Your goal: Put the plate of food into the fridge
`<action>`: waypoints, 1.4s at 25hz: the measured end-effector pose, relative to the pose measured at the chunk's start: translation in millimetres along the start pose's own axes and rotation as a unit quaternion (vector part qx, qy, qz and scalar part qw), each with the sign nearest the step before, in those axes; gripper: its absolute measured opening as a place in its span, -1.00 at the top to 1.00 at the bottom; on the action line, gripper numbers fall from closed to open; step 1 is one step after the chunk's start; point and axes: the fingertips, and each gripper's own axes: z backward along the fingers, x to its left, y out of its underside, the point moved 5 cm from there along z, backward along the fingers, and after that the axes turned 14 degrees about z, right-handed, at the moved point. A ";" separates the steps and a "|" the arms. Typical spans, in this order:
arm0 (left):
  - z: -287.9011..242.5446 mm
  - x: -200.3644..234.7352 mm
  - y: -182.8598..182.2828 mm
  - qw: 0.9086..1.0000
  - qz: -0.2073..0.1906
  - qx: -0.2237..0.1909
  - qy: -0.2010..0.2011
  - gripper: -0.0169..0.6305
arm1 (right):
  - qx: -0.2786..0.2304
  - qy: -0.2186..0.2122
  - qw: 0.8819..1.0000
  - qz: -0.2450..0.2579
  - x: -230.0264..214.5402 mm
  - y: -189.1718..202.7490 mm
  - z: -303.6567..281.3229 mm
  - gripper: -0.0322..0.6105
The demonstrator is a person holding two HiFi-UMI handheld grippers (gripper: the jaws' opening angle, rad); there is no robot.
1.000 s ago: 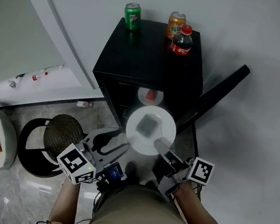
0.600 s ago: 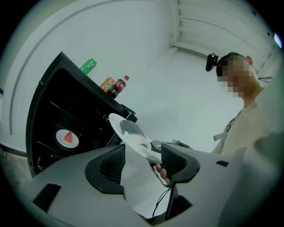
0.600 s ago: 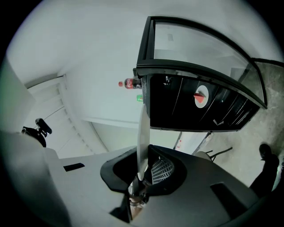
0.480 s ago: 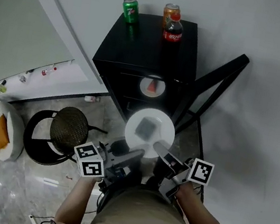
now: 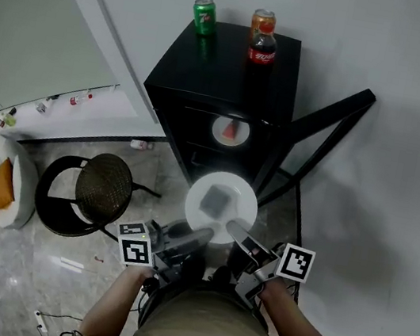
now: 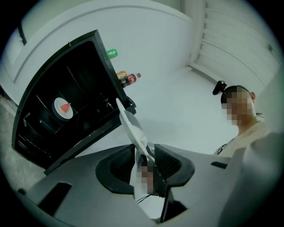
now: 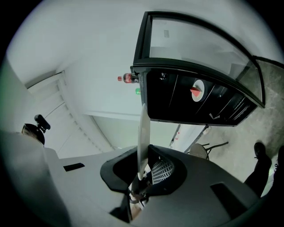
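A white plate [image 5: 221, 204] with a grey piece of food [image 5: 216, 199] on it hangs in front of the open black fridge [image 5: 227, 70]. My right gripper [image 5: 235, 227] is shut on the plate's near right rim; in the right gripper view the plate [image 7: 143, 128] stands edge-on between the pads of this gripper [image 7: 143, 170]. My left gripper [image 5: 196, 236] reaches the near left rim. Its jaws are closing with the plate's rim [image 6: 133, 128] between them, and a gap still shows beside the rim in my left gripper [image 6: 148, 162].
The fridge door [image 5: 320, 134] stands open to the right. A small plate with a red slice [image 5: 230, 131] sits on a shelf inside. A green can [image 5: 204, 16], an orange can [image 5: 263, 20] and a cola bottle [image 5: 263, 48] stand on top. A black stool [image 5: 102, 188] is at the left.
My left gripper has swung from beside the stool rightward to the plate's near left rim. The right gripper has kept its hold and the plate has barely moved.
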 end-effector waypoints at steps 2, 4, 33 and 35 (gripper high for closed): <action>0.7 3.5 2.1 1.000 0.010 -0.003 -0.003 0.54 | 0.005 0.003 1.000 0.010 -2.0 0.5 0.0 0.76; 1.7 7.8 1.6 1.000 0.015 -0.003 -0.007 0.55 | 0.009 0.006 1.000 0.023 -4.6 0.5 -2.0 0.76; 63.9 97.8 -89.3 0.978 0.190 -0.075 0.029 0.82 | 0.034 0.064 0.994 0.086 -37.1 6.9 -126.4 0.75; 66.1 103.5 -92.8 0.977 0.201 -0.073 0.021 0.83 | 0.039 0.073 0.993 0.087 -40.7 7.7 -131.6 0.75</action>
